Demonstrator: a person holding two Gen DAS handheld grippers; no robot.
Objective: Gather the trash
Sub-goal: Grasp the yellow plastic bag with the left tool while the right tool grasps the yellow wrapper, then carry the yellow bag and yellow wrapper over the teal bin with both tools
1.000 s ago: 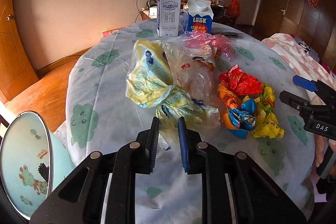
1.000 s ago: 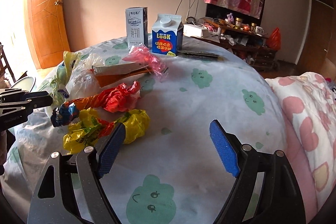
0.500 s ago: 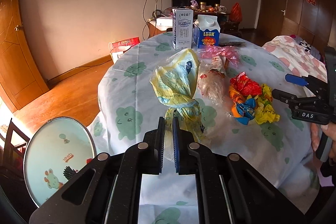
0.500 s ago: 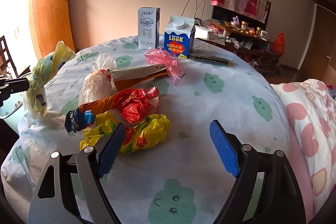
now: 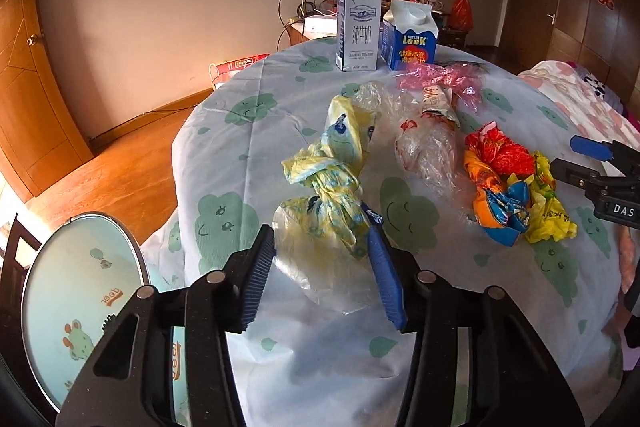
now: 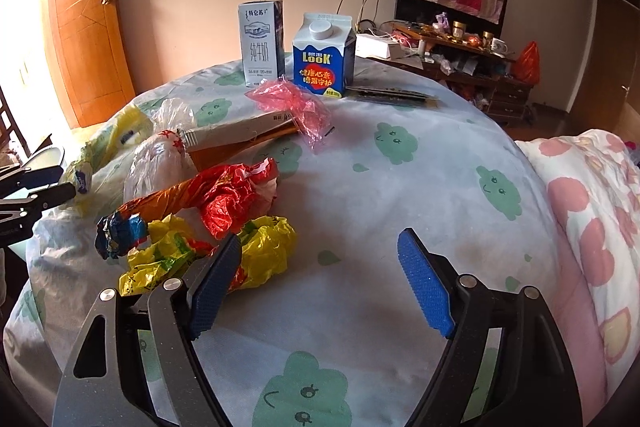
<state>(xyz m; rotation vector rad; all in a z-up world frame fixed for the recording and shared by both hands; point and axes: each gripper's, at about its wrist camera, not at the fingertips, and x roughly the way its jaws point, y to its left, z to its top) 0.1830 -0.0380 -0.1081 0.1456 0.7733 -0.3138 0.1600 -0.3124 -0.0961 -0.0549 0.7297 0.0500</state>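
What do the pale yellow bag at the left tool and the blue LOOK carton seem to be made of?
Pale yellow bag: thin plastic film, semi-translucent and slightly glossy, judging by its tight crinkles and twisted neck. Blue LOOK carton: likely coated paperboard with a smooth printed finish, given its crisp folded gable top and what looks like a white plastic screw cap.

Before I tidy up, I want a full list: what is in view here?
yellow bag: 1, yellow with blue print, near table edge, between left pads
clear bag: 1, see-through, mid table
red and orange wrapper: 1, beside clear bag
yellow wrapper: 1, nearest right gripper
pink film: 1, before cartons
milk carton: 1, white, far side, upright
LOOK carton: 1, blue, beside it
bin lid: 1, pale blue, below table edge
left gripper: opening
right gripper: open, empty
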